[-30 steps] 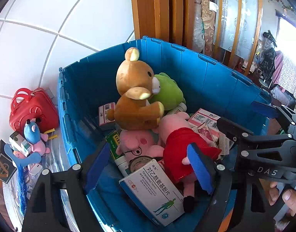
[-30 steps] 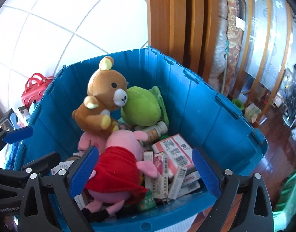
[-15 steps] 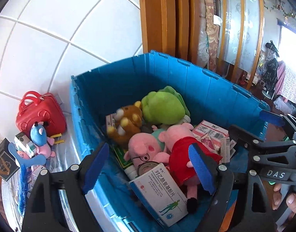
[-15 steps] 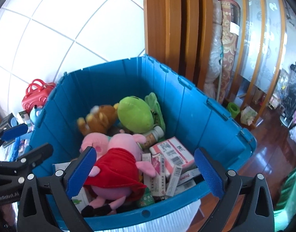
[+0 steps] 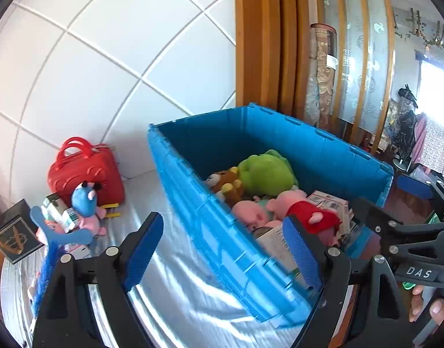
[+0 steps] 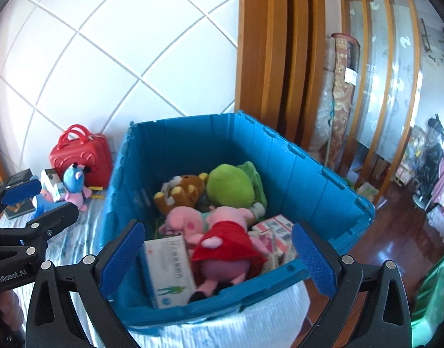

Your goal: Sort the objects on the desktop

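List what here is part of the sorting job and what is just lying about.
Part of the job:
- blue bin
- brown bear, green plush, pink pig in red dress, all in the bin
- medicine boxes in the bin
- blue plush, red case, small boxes still outside

Lying about:
- rolled carpet
- wooden screen

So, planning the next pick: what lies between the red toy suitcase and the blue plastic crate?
Only bare silvery table cover separates red toy suitcase from blue plastic crate, per left wrist view.
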{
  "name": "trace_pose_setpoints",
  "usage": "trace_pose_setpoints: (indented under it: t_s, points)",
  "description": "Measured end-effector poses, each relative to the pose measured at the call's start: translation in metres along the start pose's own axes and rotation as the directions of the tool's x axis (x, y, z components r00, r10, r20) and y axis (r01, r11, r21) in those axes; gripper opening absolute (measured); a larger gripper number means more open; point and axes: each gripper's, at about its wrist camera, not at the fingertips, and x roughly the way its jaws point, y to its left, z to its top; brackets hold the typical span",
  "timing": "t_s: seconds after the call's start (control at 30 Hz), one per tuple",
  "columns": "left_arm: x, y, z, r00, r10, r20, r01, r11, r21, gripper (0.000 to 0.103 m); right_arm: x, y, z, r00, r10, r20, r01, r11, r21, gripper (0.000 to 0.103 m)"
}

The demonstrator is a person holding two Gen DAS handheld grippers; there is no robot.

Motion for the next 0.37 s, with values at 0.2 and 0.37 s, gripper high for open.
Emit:
trace_pose_setpoints:
  t_s: [0.2, 0.37]
  points:
    - [-0.022, 0.033, -0.021, 1.000, -0.004, -0.017, 0.004, 1.000, 0.003, 0.085, -0.019, 0.038, -0.012, 1.000, -0.021, 0.003, 0.021, 1.000, 0.011, 0.103]
    - [-0.041, 0.047, -0.033, 0.999, -0.035, 0.008, 0.035, 0.999, 0.013, 0.085, -0.035, 0.055, -0.020, 0.999, -0.048, 0.011, 0.048, 0.998, 0.034, 0.103]
